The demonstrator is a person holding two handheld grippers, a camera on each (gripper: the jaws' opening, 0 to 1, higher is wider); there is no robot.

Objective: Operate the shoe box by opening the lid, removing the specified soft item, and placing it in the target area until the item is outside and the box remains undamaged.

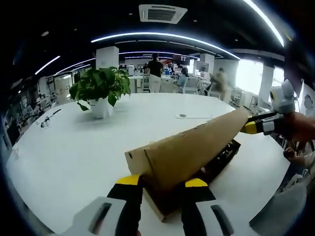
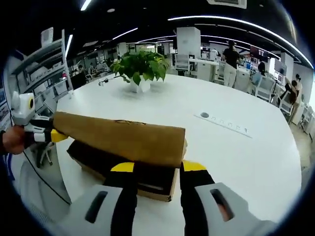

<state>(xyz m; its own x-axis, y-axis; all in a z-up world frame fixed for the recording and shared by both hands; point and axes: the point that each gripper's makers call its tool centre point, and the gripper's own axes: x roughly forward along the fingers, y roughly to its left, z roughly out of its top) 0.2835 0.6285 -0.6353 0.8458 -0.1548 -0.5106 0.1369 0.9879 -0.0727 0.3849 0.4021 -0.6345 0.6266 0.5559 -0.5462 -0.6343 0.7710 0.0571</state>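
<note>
While the shoe box (image 1: pixel 216 164) lies lengthwise between them on the white worktop (image 1: pixel 74 157), each hand-held gripper meets one end of its raised cardboard lid (image 1: pixel 192 150). Left hand-held gripper (image 1: pixel 163 183) and right hand-held gripper (image 2: pixel 153 167) both stand parted astride a lid end; whether they pinch it, one cannot tell.

A broad round white desk (image 1: pixel 74 157) carries a leafy green plant in a white pot (image 1: pixel 100 92). Beyond it lies an open office with white square pillars (image 2: pixel 188 41), desks and chairs, curved ceiling light strips (image 1: pixel 162 35), a ceiling vent (image 1: pixel 162 13) and bright windows (image 1: pixel 247 75).

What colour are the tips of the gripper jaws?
Yellow, on black jaws; clearest in the right gripper view, at the right gripper.
</note>
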